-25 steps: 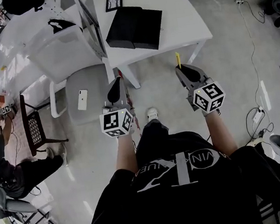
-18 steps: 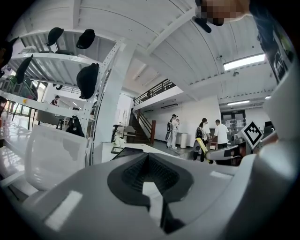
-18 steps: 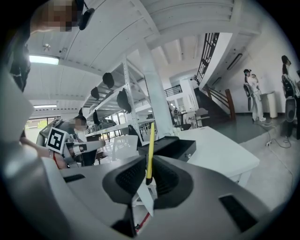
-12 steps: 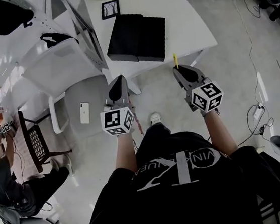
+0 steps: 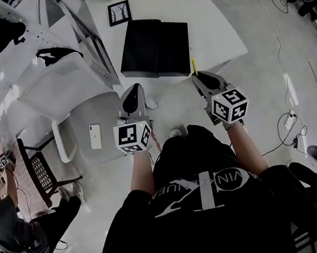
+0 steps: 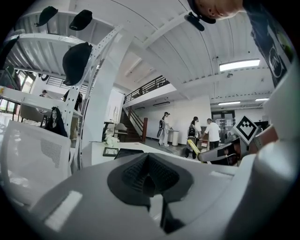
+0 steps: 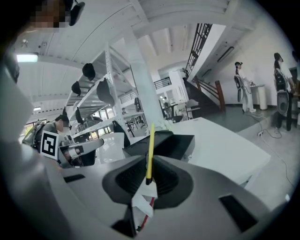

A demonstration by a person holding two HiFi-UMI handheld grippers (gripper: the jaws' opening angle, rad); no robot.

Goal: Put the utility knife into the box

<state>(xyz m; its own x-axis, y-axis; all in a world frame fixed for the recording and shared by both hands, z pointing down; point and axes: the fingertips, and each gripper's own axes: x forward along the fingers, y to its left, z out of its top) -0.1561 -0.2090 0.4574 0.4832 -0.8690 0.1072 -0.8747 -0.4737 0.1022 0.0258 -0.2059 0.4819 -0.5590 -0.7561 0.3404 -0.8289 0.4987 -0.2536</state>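
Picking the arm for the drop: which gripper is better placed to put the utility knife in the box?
Right. The right gripper is shut on the yellow utility knife, and in the head view it sits by the black box's near right corner. The left gripper is shut on nothing.

Yellow utility knife (image 7: 149,150) upright between jaws; black box (image 5: 154,48) lying open

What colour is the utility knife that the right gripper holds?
Yellow. The utility knife shows best in the right gripper view, clamped between the jaws.
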